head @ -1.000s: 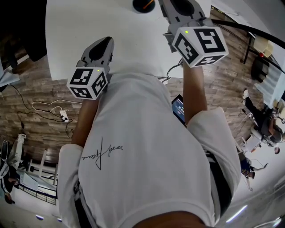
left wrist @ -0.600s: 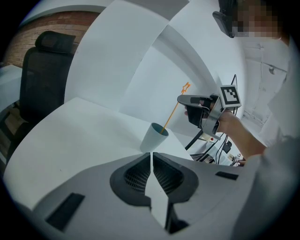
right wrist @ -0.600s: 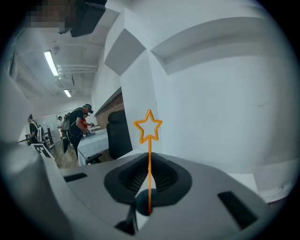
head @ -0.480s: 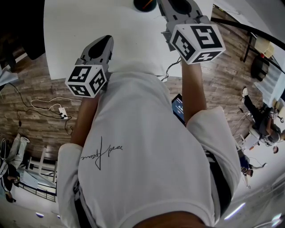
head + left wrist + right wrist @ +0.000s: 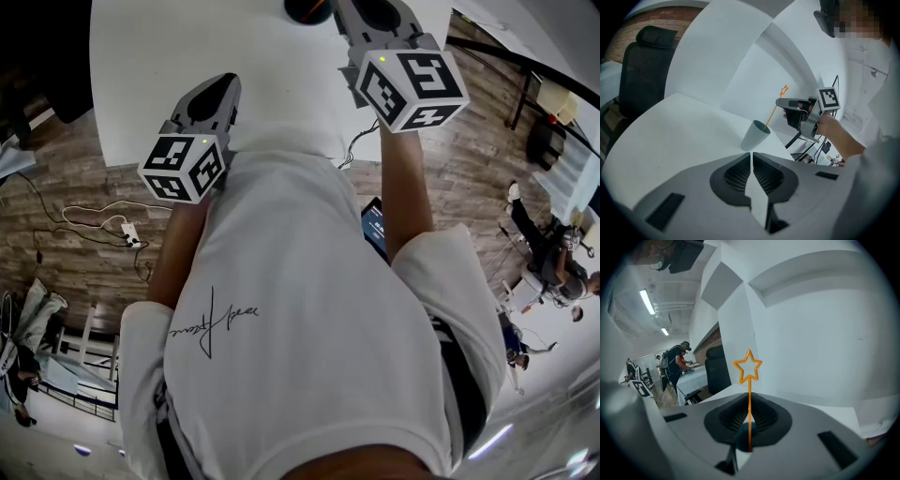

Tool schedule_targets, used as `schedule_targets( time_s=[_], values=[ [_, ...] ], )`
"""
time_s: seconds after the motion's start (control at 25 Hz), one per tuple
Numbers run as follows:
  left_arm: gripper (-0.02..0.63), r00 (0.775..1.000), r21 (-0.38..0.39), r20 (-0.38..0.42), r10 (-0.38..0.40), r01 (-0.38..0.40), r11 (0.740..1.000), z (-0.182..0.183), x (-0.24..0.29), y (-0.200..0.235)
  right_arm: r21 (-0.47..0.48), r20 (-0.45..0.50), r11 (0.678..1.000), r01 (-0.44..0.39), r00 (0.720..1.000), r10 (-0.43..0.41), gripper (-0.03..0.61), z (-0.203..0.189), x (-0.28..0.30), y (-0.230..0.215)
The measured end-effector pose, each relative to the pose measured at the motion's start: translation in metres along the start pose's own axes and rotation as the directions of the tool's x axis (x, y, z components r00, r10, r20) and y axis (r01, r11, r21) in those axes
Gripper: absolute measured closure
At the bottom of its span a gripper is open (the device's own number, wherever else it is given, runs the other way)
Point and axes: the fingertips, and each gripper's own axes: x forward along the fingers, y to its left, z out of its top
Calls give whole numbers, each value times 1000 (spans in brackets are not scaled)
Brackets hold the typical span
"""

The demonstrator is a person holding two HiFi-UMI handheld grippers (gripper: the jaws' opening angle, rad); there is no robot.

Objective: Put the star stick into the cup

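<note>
Jaws clamp star stick [image 5: 749, 380] on right gripper [image 5: 749, 401], meet empty on left gripper [image 5: 752, 157]; cup [image 5: 740, 439] mostly hidden.

Open office or lab, white tables [image 5: 159, 56], black office chair [image 5: 644, 75], strip lights [image 5: 647, 302], wood-plank floor [image 5: 75, 187]

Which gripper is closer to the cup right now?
Right. The right gripper sits just above the cup, gripping the star stick whose lower end is in it. The left gripper, shut and empty, is well back from the cup.
</note>
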Motion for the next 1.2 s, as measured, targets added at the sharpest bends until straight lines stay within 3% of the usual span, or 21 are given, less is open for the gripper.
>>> schedule_targets(
  time_s=[1.2],
  values=[
    [603,1000,-21,-13,11,-11,1000,-3,9,15,7,-88,1000,25,996,-24,558,-32,21,-5]
  ],
)
